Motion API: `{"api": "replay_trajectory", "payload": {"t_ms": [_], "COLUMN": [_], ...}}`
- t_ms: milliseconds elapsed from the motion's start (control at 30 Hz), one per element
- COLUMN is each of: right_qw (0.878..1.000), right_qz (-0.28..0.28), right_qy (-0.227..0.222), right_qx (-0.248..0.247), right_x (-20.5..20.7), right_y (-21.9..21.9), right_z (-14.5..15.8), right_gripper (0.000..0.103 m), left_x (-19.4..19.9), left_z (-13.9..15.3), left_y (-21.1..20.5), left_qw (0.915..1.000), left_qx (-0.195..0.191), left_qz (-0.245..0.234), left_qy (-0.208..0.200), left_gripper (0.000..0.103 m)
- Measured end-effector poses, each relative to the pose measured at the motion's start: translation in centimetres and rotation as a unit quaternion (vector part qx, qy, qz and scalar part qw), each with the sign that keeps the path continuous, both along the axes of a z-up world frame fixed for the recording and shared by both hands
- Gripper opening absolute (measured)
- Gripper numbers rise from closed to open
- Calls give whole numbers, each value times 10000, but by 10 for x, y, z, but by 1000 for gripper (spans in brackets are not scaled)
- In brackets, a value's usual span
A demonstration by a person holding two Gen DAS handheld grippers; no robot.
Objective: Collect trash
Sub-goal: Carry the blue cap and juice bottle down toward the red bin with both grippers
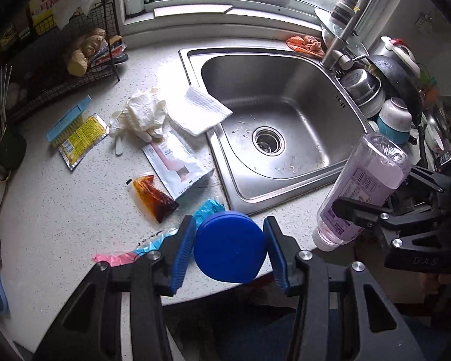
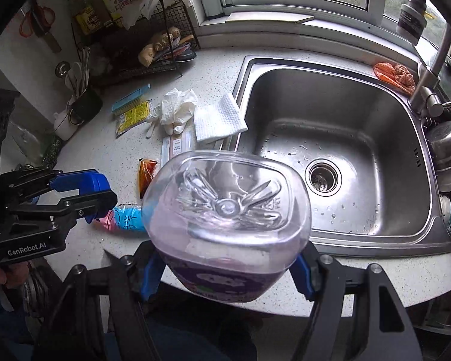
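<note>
My left gripper (image 1: 229,251) is shut on a round blue cap (image 1: 230,248), held above the counter's front edge. It also shows in the right wrist view (image 2: 87,194) at the left. My right gripper (image 2: 225,267) is shut on a clear plastic bottle (image 2: 228,216) with purple liquid, held upside down, base toward the camera. The bottle also shows in the left wrist view (image 1: 360,192) at the right, its open neck pointing down. Trash lies on the counter: white gloves (image 1: 141,115), a yellow wrapper (image 1: 82,138), a brown sauce packet (image 1: 153,194), a white pouch (image 1: 177,159), blue and pink plastic (image 1: 153,243).
A steel sink (image 1: 285,126) with a tap (image 1: 345,27) takes the middle. A white cloth (image 1: 198,109) hangs over its left rim. A blue brush (image 1: 67,118) and a wire rack (image 1: 60,60) stand at the left. Dishes (image 1: 385,102) are stacked at the right.
</note>
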State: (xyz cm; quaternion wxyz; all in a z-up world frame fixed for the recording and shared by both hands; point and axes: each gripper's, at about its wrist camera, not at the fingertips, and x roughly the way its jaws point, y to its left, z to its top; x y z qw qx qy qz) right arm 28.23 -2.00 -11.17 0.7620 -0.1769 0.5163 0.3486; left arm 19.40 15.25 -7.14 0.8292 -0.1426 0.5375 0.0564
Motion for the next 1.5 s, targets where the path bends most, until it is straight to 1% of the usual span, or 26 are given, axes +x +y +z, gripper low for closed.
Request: {"api": "replay_trajectory", "payload": {"t_ms": [133, 167, 200, 267, 300, 400, 533, 667, 800, 867, 933, 1000, 1067, 1100, 1133, 1267, 1433, 1500], "right_qw": [9998, 9994, 9994, 9986, 9986, 9974, 9960, 9933, 9894, 9870, 9862, 9855, 9844, 9827, 9827, 9811, 9811, 9803], "right_qz": [-188, -326, -326, -523, -523, -702, -876, -1157, -1410, -1531, -1578, -1622, -1678, -1752, -1752, -1794, -1783, -1815], "right_qy": [12, -10, -10, 3, 3, 87, 158, 82, 360, 491, 500, 490, 513, 577, 577, 689, 637, 670], "right_qx": [41, 67, 67, 75, 75, 96, 41, 10, -4, -67, -91, -122, -112, -166, -166, -231, -410, -395], "right_x": [-18, -26, -26, -37, -37, -50, -61, -69, -73, -74, -76, -77, -76, -73, -73, -65, -60, -58], "right_y": [-41, -61, -61, -89, -89, -115, -138, -161, -177, -181, -185, -187, -191, -194, -194, -197, -198, -201], "right_z": [1, 0, 0, -4, -4, -11, -23, -38, -64, -80, -96, -113, -134, -158, -158, -206, -270, -295], "right_gripper": [68, 68, 68, 68, 68, 68, 68, 68, 68, 68, 68, 68, 68, 68, 68, 68, 68, 68], "left_x": [-6, -8, -9, -12, -14, -17, -18, -18, -17, -15, -14, -13, -13, -13, -14, -13, -5, -1], "left_z": [-7, -9, -11, -16, -18, -27, -42, -63, -92, -111, -134, -160, -189, -203, -216, -273, -341, -367], "left_y": [-47, -58, -70, -90, -100, -126, -156, -179, -197, -204, -211, -216, -221, -223, -224, -225, -223, -225], "left_qw": [9997, 9996, 9994, 9992, 9991, 9986, 9970, 9943, 9906, 9890, 9881, 9882, 9875, 9869, 9870, 9869, 9859, 9856], "left_qx": [-18, -14, -18, -21, -41, -114, -180, -138, -251, -263, -222, -164, -188, -236, -255, -309, -630, -610], "left_qz": [-221, -278, -335, -387, -408, -486, -675, -907, -1105, -1182, -1208, -1123, -1074, -1063, -1032, -911, -680, -680], "left_qy": [53, 62, 69, 108, 118, 200, 346, 549, 772, 849, 930, 1028, 1138, 1188, 1208, 1299, 1394, 1423], "left_gripper": [44, 44, 44, 44, 44, 44, 44, 44, 44, 44, 44, 44, 44, 44, 44, 44, 44, 44]}}
